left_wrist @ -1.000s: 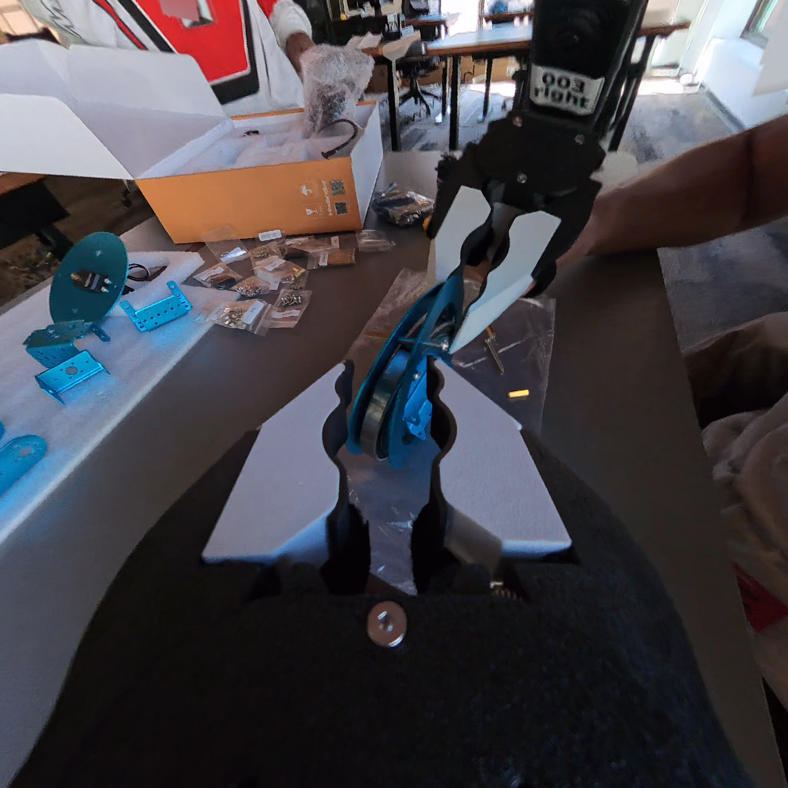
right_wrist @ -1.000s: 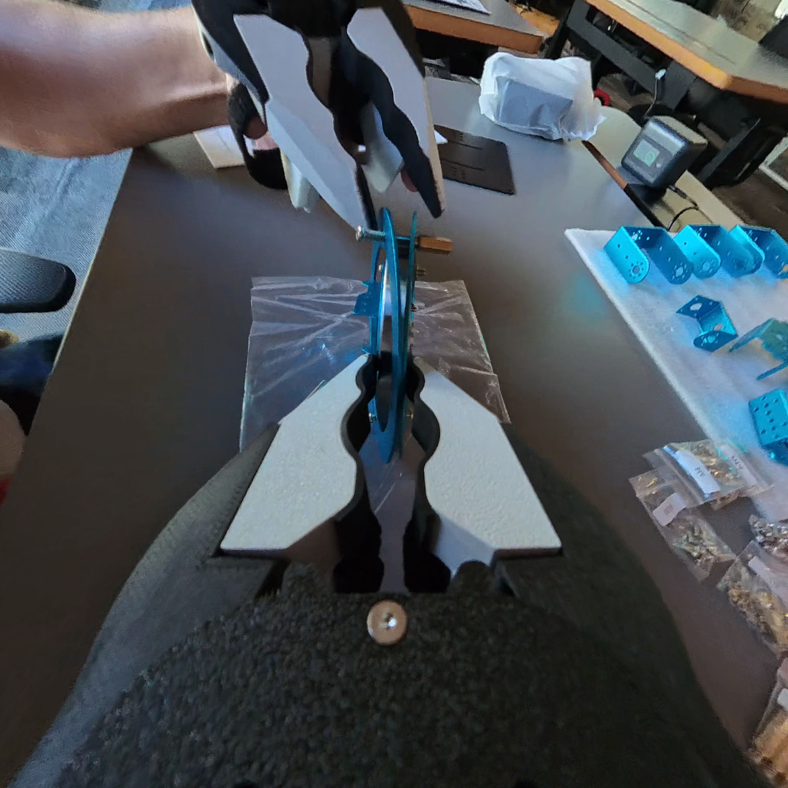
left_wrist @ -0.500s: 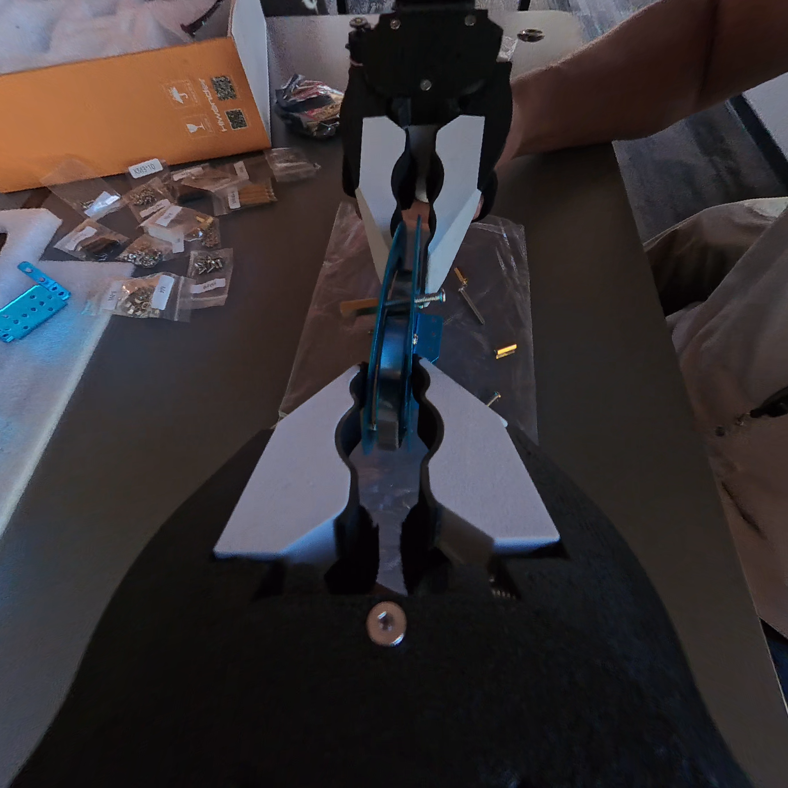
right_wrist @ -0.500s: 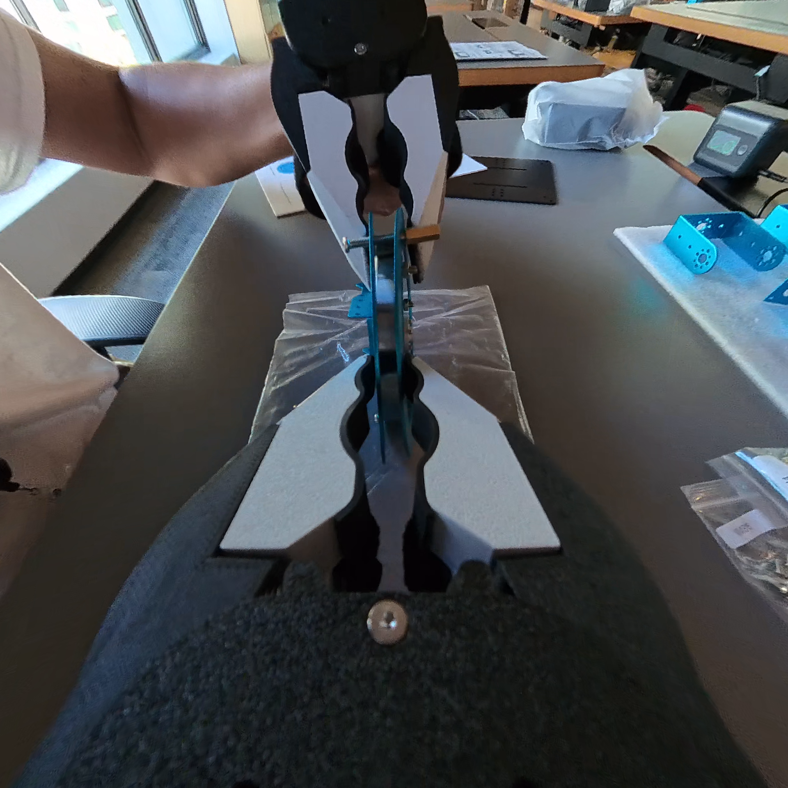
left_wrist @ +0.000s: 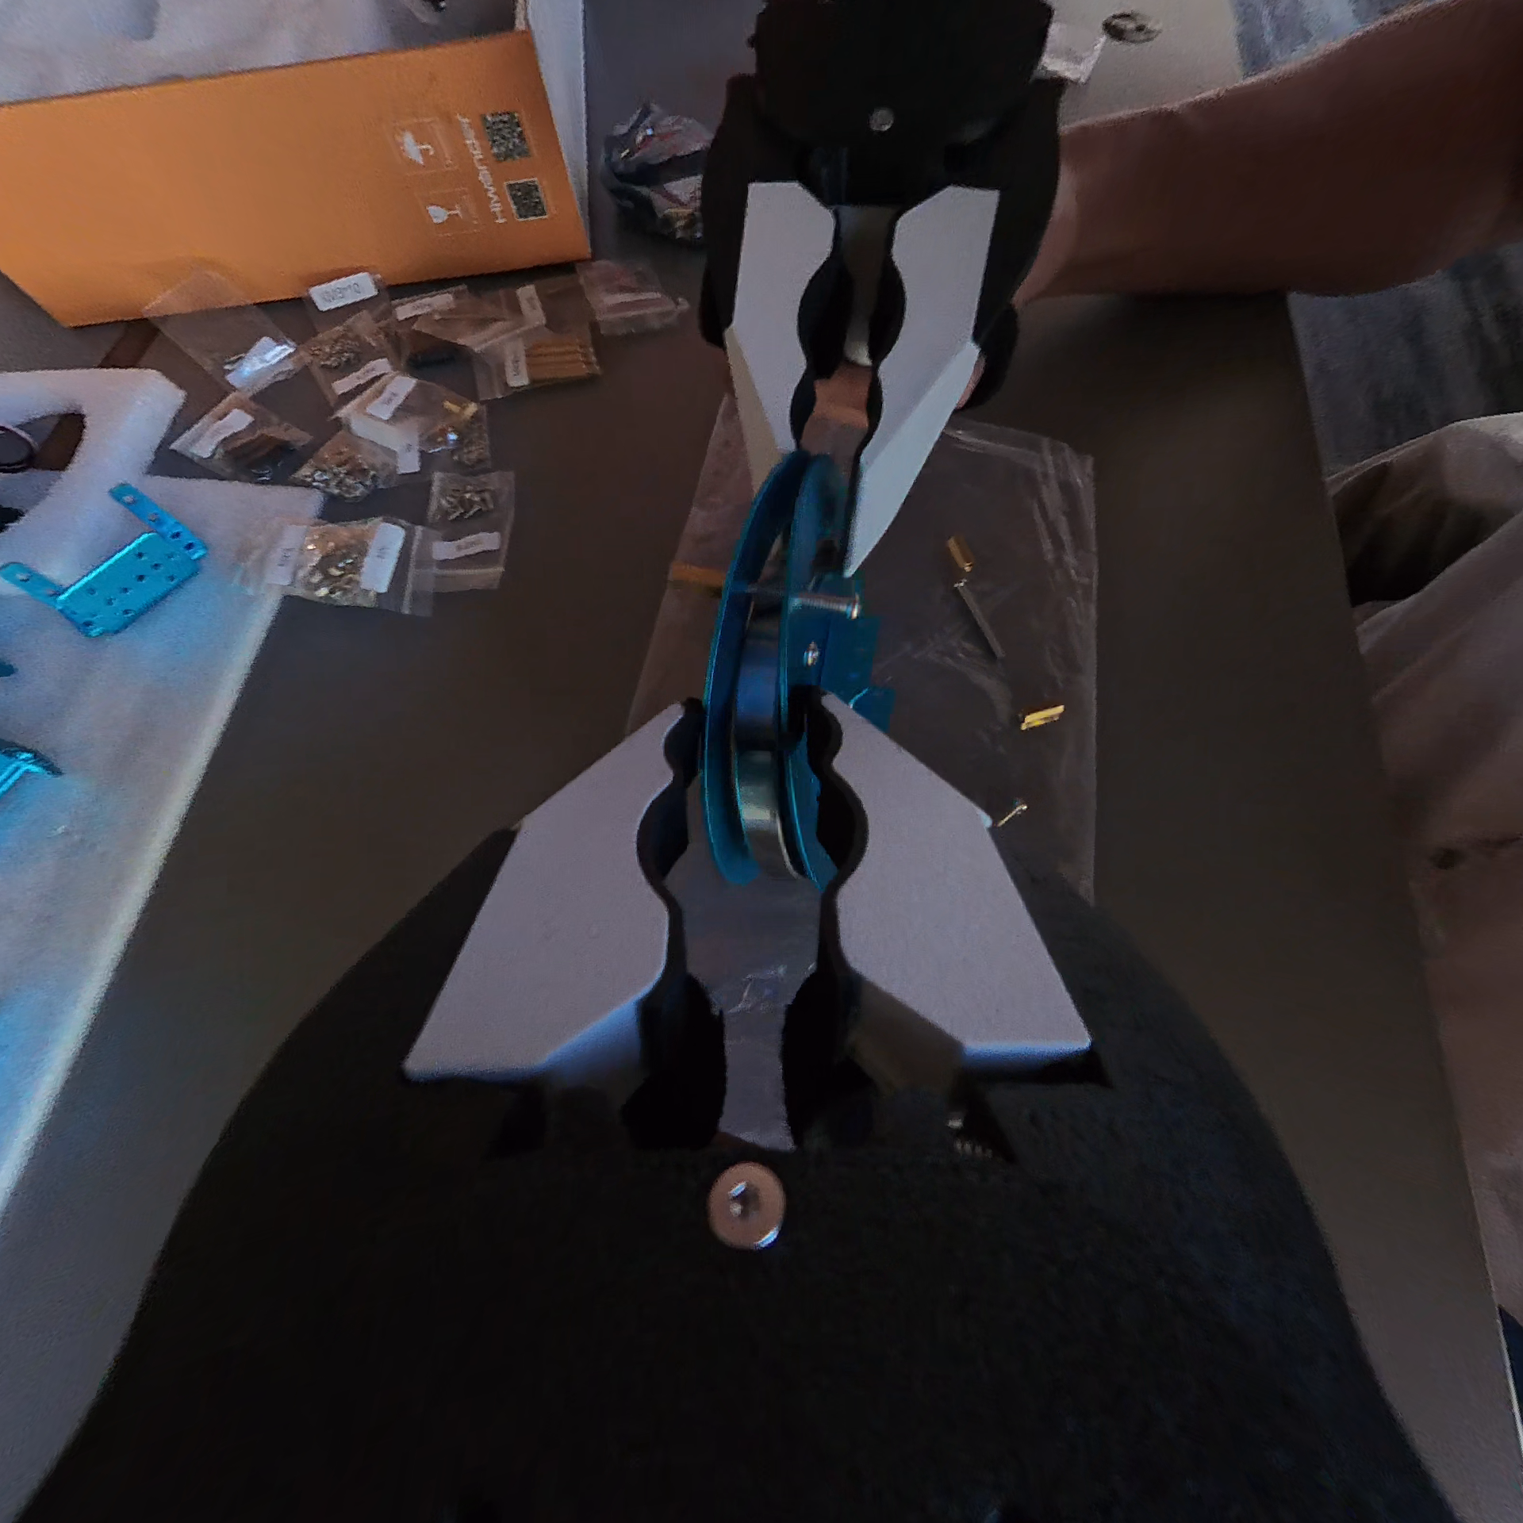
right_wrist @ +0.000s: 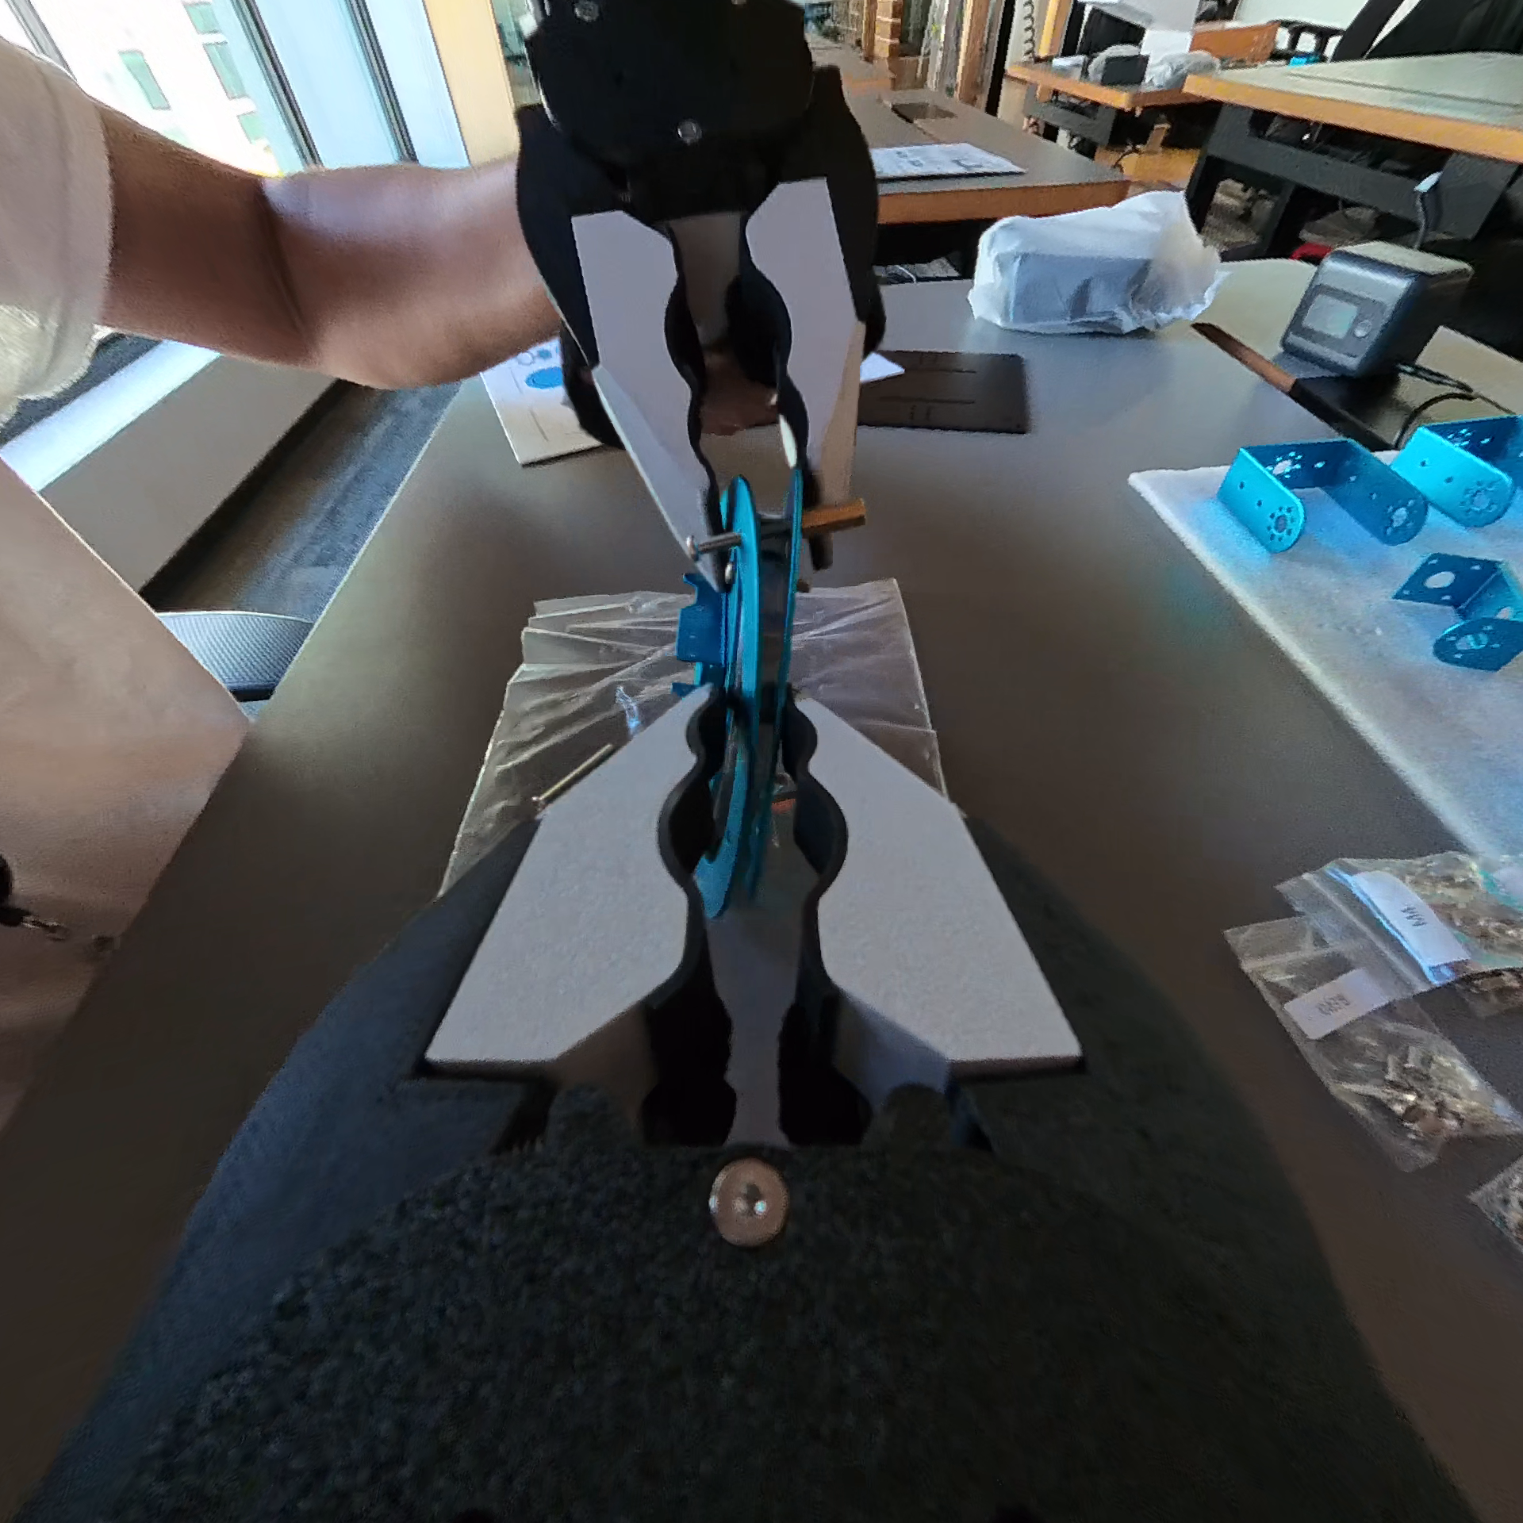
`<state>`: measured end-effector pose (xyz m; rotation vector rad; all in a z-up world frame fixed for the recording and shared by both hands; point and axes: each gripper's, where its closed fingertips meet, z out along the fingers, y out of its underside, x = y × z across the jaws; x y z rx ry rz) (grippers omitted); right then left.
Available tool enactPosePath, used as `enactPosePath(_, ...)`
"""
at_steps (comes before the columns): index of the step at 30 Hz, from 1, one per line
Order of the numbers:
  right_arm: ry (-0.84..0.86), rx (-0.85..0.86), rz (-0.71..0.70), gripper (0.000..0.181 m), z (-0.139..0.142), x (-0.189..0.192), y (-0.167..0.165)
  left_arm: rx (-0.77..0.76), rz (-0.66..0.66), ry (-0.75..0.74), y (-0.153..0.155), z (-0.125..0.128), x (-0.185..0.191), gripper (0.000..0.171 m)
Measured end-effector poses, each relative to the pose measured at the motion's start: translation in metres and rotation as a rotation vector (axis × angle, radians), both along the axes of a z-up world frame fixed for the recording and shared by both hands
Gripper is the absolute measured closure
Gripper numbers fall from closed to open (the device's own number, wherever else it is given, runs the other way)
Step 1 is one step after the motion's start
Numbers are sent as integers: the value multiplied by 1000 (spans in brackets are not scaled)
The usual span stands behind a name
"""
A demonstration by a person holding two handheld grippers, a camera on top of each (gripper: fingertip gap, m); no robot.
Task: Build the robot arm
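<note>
A blue metal assembly (left_wrist: 733,626) of two round plates with a metal ring between them is held edge-on above a clear plastic bag (left_wrist: 1022,511) on the dark table. A screw and a brass standoff (right_wrist: 832,517) stick out of it sideways. My left gripper (left_wrist: 754,717) is shut on its near edge. My right gripper (left_wrist: 816,494) is shut on the opposite edge, facing mine. In the right wrist view my right gripper (right_wrist: 754,709) clamps the assembly (right_wrist: 738,577), and the left gripper (right_wrist: 758,519) grips the far edge. Loose screws and brass standoffs (left_wrist: 1040,715) lie on the bag (right_wrist: 857,651).
An orange box (left_wrist: 272,181) and several small hardware bags (left_wrist: 371,461) lie to my left. A white foam sheet carries blue brackets (left_wrist: 124,569), also seen in the right wrist view (right_wrist: 1319,494). A black plate (right_wrist: 948,391), a wrapped package (right_wrist: 1096,264) and a small device (right_wrist: 1368,313) sit farther off. My hands' fingertips stand some 5 cm from each other.
Both grippers kept their hold on the blue assembly. It swung from a slant to nearly upright over the plastic bag, and the left wrist view tipped down toward the table.
</note>
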<state>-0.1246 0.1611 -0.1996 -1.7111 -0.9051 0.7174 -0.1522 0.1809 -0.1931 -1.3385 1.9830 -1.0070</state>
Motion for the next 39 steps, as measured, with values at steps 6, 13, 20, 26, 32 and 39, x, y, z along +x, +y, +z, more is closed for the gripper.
enactPosePath(6, 17, -20, 55, 172, -2, 9, -7, 7, 12, -2, 13, -2, -14, 145)
enactPosePath(13, 45, -42, 99, 172, -1, 9, -9, -79, -46, -68, -1, -4, -12, 148)
enactPosePath(20, 30, -97, -56, 162, -3, 22, -11, -101, -21, -111, -8, -1, -12, 150)
enactPosePath(26, -47, -41, -236, 164, -13, 30, -18, -129, 2, -154, -13, 2, -11, 151)
enactPosePath(32, 5, -88, -409, 169, -14, 34, -16, -122, 58, -206, -13, 3, -10, 150)
enactPosePath(39, 63, -96, -574, 159, -11, 37, -12, -108, 106, -215, -13, 3, -9, 150)
